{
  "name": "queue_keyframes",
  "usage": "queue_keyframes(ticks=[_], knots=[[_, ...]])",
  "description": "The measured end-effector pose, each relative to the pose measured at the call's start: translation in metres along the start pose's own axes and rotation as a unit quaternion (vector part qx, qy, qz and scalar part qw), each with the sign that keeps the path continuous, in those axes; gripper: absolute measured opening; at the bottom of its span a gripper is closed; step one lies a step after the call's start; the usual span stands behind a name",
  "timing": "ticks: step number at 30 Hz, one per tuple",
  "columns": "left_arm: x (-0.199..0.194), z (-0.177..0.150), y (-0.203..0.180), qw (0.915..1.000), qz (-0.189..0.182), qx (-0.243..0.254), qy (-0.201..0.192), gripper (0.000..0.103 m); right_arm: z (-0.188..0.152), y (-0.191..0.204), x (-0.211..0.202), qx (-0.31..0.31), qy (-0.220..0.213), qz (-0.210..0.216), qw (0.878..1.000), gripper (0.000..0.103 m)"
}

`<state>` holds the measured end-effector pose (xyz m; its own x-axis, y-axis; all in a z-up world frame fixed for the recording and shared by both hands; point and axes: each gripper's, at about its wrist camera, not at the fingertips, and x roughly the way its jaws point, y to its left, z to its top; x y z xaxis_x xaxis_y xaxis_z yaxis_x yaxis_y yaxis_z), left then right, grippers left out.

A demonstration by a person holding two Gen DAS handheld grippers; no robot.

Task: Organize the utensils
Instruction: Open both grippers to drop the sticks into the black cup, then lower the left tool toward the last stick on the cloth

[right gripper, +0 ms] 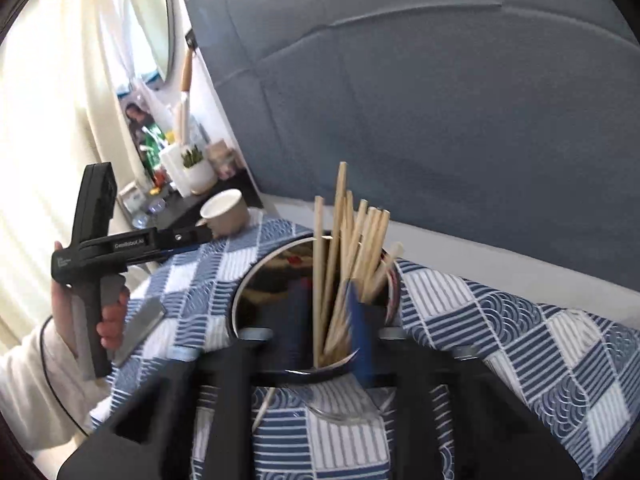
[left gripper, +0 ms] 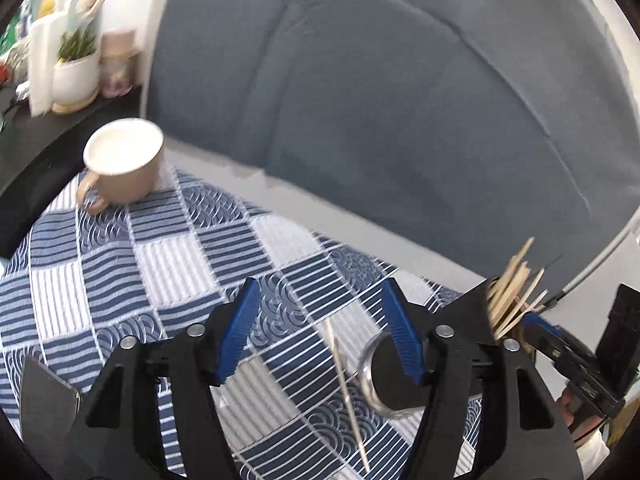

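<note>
From the left wrist, the left claw (left gripper: 320, 328) stood spread above the blue-and-white patterned cloth (left gripper: 168, 264), one pale wooden chopstick (left gripper: 347, 392) lying loose beneath; a beige ceramic mug (left gripper: 124, 166) sat far off. The right wrist showed the right claw (right gripper: 326, 300) parted around a shiny steel cup (right gripper: 276, 280) crammed with wooden chopsticks (right gripper: 352, 248).

the tablecloth (left gripper: 168, 264) is a patchwork of navy and white stripes and navy squares with pale wave arcs. the mug (left gripper: 128, 164) is beige outside, white inside. the chopsticks (right gripper: 348, 264) are pale tan wood in a shiny metal holder (right gripper: 256, 280). the left gripper (left gripper: 320, 328) is black with blue fingers (left gripper: 236, 332). the headboard (left gripper: 400, 100) is slate blue. the sleeve (right gripper: 28, 384) is white.
</note>
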<state>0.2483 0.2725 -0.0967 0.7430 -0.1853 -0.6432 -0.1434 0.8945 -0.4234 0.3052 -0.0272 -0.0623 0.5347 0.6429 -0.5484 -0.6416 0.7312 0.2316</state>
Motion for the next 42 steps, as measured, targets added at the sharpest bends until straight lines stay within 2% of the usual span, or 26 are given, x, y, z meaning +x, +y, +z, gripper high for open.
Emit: queue_keyframes(ticks=[2,3,4,6,10,12,15,16,19,23,25,29,35,37,39,41,42], knots=[[0.001,-0.003,0.002,0.9999,0.008,-0.002,0.006,0.065,-0.001,0.001,-0.007,-0.003,-0.005,-0.005,1.000,0.048],[0.001,-0.005,0.003,0.9999,0.012,-0.003,0.009,0.066,0.000,0.001,-0.012,-0.004,-0.007,-0.011,1.000,0.056],[0.002,-0.005,0.004,0.9998,0.017,-0.005,0.011,0.069,0.000,0.002,-0.017,-0.004,-0.010,-0.024,1.000,0.070],[0.004,-0.008,0.004,0.9995,0.023,-0.008,0.019,0.073,0.002,0.003,-0.029,-0.004,-0.018,-0.035,0.999,0.082],[0.017,-0.013,-0.007,0.9971,0.061,0.016,0.042,0.075,0.002,-0.006,-0.063,0.009,-0.037,-0.070,0.997,0.088],[0.025,-0.017,-0.011,0.9953,0.072,0.024,0.060,0.075,-0.005,-0.018,-0.072,0.028,-0.035,-0.091,0.995,0.089],[0.037,-0.027,-0.016,0.9922,0.086,0.035,0.083,0.075,-0.027,-0.049,-0.067,0.060,0.010,-0.145,0.988,0.089],[0.044,-0.034,-0.019,0.9901,0.092,0.042,0.098,0.075,-0.040,-0.065,-0.056,0.079,0.046,-0.170,0.981,0.089],[0.062,-0.049,-0.025,0.9855,0.100,0.054,0.126,0.075,-0.080,-0.097,-0.028,0.117,0.137,-0.203,0.963,0.089],[0.085,-0.057,-0.030,0.9790,0.122,0.050,0.156,0.075,-0.126,-0.116,-0.005,0.140,0.208,-0.222,0.942,0.088],[0.094,-0.057,-0.033,0.9764,0.133,0.054,0.161,0.075,-0.141,-0.117,0.000,0.138,0.224,-0.233,0.936,0.089],[0.108,-0.056,-0.039,0.9707,0.152,0.073,0.171,0.075,-0.153,-0.117,0.005,0.130,0.239,-0.238,0.932,0.089],[0.113,-0.059,-0.041,0.9671,0.169,0.071,0.176,0.075,-0.153,-0.118,0.005,0.132,0.233,-0.235,0.934,0.089],[0.117,-0.060,-0.044,0.9627,0.186,0.083,0.178,0.073,-0.154,-0.118,0.005,0.129,0.235,-0.236,0.934,0.089],[0.123,-0.063,-0.051,0.9576,0.202,0.100,0.179,0.070,-0.150,-0.117,0.009,0.130,0.237,-0.236,0.933,0.089],[0.121,-0.063,-0.052,0.9572,0.207,0.093,0.180,0.064,-0.151,-0.118,0.009,0.131,0.238,-0.236,0.933,0.086],[0.119,-0.062,-0.052,0.9568,0.210,0.089,0.181,0.056,-0.151,-0.118,0.007,0.131,0.236,-0.236,0.934,0.081]])
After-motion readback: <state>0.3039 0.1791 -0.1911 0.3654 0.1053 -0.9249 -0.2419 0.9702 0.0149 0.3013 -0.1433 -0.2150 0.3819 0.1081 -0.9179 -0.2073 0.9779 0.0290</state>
